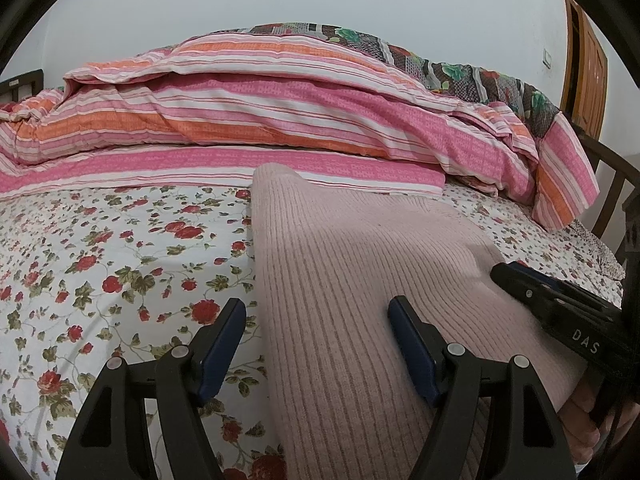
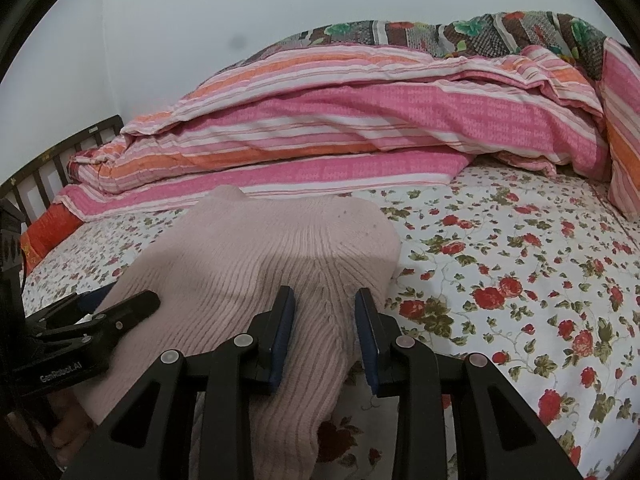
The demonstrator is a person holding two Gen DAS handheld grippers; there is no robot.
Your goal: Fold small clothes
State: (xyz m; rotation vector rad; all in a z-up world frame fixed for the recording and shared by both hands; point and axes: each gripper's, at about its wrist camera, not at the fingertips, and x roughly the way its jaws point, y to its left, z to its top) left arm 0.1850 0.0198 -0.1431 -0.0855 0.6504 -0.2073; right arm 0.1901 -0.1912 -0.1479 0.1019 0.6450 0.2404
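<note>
Pale pink ribbed knit garment [image 1: 344, 280] lies on the white floral bedsheet [image 1: 120, 272], near edge of bed, striped pink-orange quilt [image 1: 260, 112] piled beyond. Its long axis runs near to far, narrow end pointing at the quilt. Left gripper [image 1: 316, 344]: jaws spread wide astride its left edge, pinching nothing. Right gripper [image 2: 326, 332]: jaws part-open over its right edge, pads not visibly pressing. Likely both are poised on opposite edges for a fold.

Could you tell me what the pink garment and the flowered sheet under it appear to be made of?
The pink garment looks like a soft ribbed knit, probably wool or acrylic: lengthwise ribs and a slightly fuzzy, matte surface. The flowered sheet looks like thin woven cotton or a blend: flat, matte, with a printed rose pattern and shallow creases. The exact fibre cannot be told.
</note>
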